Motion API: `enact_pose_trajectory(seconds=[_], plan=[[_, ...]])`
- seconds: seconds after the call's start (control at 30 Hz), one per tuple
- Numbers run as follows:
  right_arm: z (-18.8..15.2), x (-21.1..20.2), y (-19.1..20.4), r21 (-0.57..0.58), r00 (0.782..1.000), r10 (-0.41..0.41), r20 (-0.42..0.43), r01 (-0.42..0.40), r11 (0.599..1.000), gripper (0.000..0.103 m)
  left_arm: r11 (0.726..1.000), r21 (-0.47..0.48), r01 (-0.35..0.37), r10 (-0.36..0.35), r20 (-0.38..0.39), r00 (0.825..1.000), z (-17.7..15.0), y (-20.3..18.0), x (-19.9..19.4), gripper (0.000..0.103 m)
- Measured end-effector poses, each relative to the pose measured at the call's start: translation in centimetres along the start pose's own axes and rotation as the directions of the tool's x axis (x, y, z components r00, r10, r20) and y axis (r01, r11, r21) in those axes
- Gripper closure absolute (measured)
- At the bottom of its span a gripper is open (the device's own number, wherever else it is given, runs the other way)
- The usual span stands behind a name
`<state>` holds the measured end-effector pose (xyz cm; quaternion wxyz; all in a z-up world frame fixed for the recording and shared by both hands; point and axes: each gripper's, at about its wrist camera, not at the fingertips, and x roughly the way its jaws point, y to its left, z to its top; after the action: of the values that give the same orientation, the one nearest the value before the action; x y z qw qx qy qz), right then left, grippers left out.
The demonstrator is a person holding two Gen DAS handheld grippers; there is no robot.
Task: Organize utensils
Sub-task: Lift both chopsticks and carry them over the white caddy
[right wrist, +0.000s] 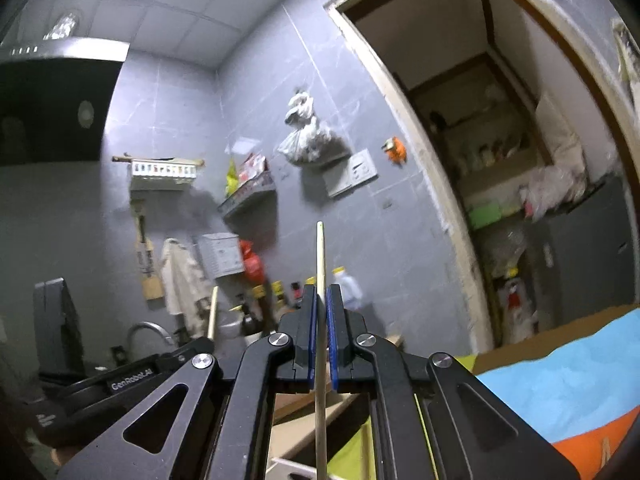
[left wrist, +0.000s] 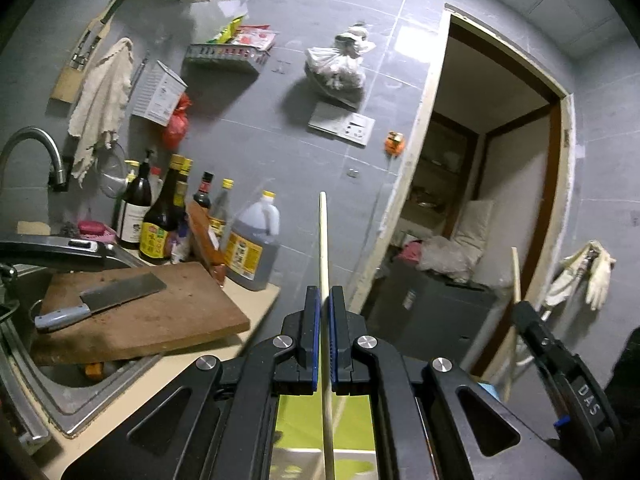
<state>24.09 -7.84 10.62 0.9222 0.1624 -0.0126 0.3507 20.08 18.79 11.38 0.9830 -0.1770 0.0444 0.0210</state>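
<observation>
Clamping a pale wooden chopstick (left wrist: 325, 280), the left hand-held gripper (left wrist: 325, 294) is pointing toward the grey tiled wall, its blue-lined jaws pressing together on the stick. The chopstick is thin, straight and light in colour, running up between the jaws and sticking out well past their tips, with its lower part passing back under the gripper body.

The right hand-held gripper (right wrist: 321, 292) is gripping a second chopstick (right wrist: 320, 264) of the same pale wood in the same way, jaws closing tight on it, the slim rounded end standing above the fingertips. In the left view this right gripper is showing at the far right edge, its stick rising beside the doorway (left wrist: 500, 160).

At the left, a wooden cutting board (left wrist: 160, 312) is lying partly over the sink (left wrist: 60, 392) on the table (left wrist: 256, 296), with a cleaver (left wrist: 104, 300) resting on it. Behind the board, several dark sauce bottles (left wrist: 160, 216) and a large jug (left wrist: 252, 248) are standing against the wall. A cloth (left wrist: 104, 96) is hanging near the tap (left wrist: 36, 148).
</observation>
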Motion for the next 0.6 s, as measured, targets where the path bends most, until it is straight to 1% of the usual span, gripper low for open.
enact_pose_trajectory(seconds=[0.13, 0.33, 0.43, 0.6], plan=[[-1.4, 0.2, 0.3, -0.058, 0.998, -0.058, 0.035, 0.06, 0.997, 0.1, 0.999, 0.011, -0.031, 0.031, 0.014, 0.999, -1.5, 0.1, 0.5, 0.101], [-2.9, 0.4, 0.1, -0.097, 0.992, -0.117, 0.05, 0.121, 0.988, 0.1, 0.998, 0.024, -0.051, 0.05, 0.033, 0.998, -3.3, -0.3, 0.4, 0.101], [-3.7, 0.5, -0.1, -0.107, 0.991, -0.129, 0.039, 0.132, 0.985, 0.1, 0.997, 0.043, -0.06, 0.058, 0.036, 0.998, -4.1, -0.6, 0.2, 0.101], [-4.5, 0.2, -0.3, -0.122, 0.992, -0.13, -0.004, 0.128, 0.984, 0.1, 0.995, 0.08, -0.06, 0.06, -0.003, 0.998, -5.2, -1.2, 0.1, 0.101]])
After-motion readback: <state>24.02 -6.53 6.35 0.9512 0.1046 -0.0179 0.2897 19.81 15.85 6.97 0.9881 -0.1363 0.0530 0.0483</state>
